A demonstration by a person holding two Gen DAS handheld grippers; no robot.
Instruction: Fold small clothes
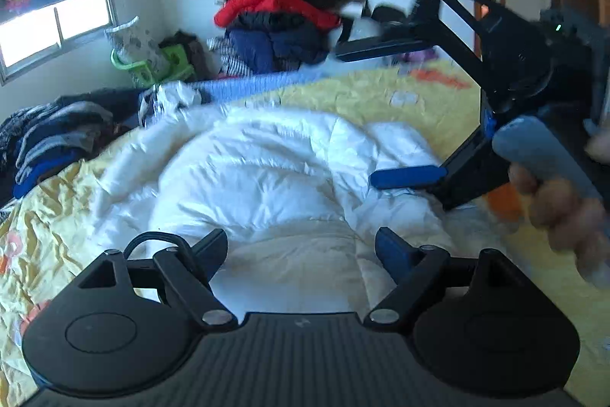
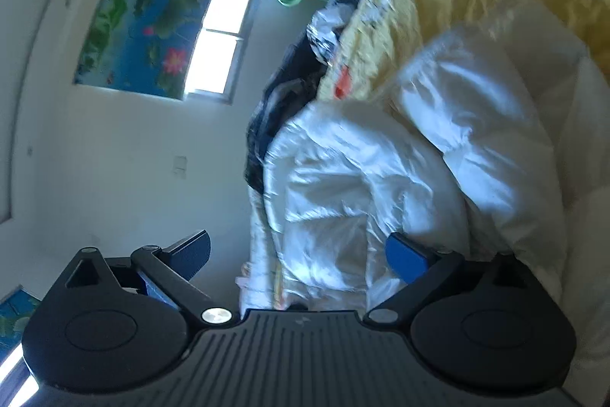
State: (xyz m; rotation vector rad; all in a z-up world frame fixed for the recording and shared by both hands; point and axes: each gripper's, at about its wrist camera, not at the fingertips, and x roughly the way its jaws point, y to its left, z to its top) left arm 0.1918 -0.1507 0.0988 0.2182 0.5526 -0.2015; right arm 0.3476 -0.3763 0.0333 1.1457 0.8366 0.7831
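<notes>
Lying puffed up on the bed (image 1: 68,201), the white padded jacket (image 1: 267,174) sits in the middle of the yellow floral bedspread, and from where I stand it looks only partly gathered: one sleeve seems drawn across the body, the bulk is rumpled, and nothing yet reads as a neat, flat fold. The left hand-held gripper (image 1: 301,250) hovers just above the near edge of the jacket with its jaws spread wide and nothing between them. The right hand-held gripper (image 1: 396,109) comes in from the right, rolled on its side, one blue finger low over the jacket's right shoulder and the other high in the air; its jaws are likewise released, and in its own view the jacket lies just beyond its fingers, not pinched. A person's hand (image 1: 564,212) wraps the grey handle. I judge the fold to be at an early or middle stage, with smoothing, a further fold and tidying left. Off to the left a pile of dark clothes (image 1: 57,136) waits, and a heap of coats (image 1: 282,10) sits far behind.
</notes>
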